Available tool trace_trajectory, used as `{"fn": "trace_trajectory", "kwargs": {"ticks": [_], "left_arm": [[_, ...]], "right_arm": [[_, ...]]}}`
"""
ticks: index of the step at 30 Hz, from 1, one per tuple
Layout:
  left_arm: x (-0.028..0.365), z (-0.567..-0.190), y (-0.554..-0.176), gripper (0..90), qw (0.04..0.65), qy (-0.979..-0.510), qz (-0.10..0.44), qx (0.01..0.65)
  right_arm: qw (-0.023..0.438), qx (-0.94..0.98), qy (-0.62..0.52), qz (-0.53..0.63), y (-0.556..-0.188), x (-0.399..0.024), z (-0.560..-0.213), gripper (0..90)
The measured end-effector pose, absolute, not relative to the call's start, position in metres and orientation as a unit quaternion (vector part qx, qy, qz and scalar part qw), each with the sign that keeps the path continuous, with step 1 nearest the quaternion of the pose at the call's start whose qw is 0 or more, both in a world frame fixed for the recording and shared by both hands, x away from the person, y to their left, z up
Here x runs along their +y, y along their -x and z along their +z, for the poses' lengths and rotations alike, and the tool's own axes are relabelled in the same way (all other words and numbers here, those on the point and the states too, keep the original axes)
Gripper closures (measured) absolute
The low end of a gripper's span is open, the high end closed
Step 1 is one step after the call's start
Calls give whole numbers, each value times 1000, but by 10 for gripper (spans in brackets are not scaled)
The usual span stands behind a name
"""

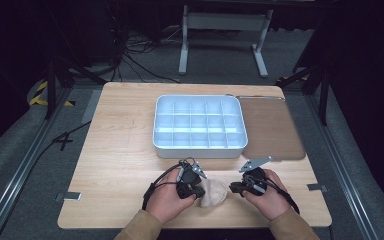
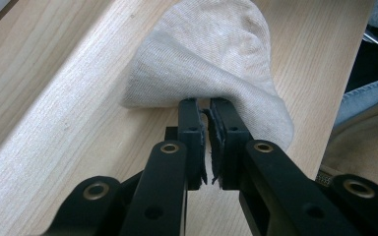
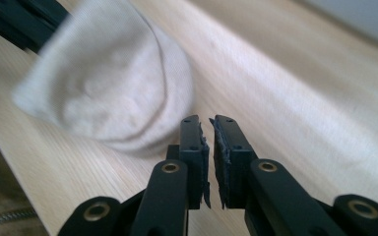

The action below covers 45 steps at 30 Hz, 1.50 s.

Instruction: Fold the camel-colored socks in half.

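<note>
- My left tool [image 2: 204,105] is clamped on the beige sock's [image 2: 211,64] edge, frame centre.
- My right tool [image 3: 205,123] is slightly apart beside the sock, gripping nothing, low on the desk [image 1: 125,150].

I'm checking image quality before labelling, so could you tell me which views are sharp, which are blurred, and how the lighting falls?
High view: table evenly lit, surroundings dark, white divided tray bright with a bluish cast. Left gripper view: sharp, the knit of the beige sock is legible at the left gripper. Right gripper view: sock and wood grain smeared, while the right gripper stays crisp.
</note>
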<state>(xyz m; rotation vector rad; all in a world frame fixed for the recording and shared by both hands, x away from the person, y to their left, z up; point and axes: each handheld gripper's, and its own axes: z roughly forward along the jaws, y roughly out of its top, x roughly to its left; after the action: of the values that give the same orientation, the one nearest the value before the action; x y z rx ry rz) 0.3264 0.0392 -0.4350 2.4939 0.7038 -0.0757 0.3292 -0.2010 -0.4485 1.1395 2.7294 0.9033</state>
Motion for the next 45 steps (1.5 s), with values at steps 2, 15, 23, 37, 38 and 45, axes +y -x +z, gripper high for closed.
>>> {"fn": "trace_trajectory", "kwargs": {"ticks": [2,15,23,37,38,45], "left_arm": [[39,-434,-326,842,274,-926,-28,259],[24,-432,-321,877,312,-927,11,207],[15,-438,-322,845,309,-932,15,190],[14,-444,-324,563,307,-932,60,182],[14,-444,-324,547,306,-933,60,183],[15,-444,-325,500,302,-932,63,188]], "right_arm": [[16,888,-362,284,-328,-195,-455,828],[28,896,-339,285,-321,-178,-457,840],[28,896,-339,285,-320,-177,-458,840],[29,888,-350,297,-321,-188,-451,815],[29,888,-351,298,-321,-189,-450,815],[50,884,-347,308,-319,-191,-438,809]]}}
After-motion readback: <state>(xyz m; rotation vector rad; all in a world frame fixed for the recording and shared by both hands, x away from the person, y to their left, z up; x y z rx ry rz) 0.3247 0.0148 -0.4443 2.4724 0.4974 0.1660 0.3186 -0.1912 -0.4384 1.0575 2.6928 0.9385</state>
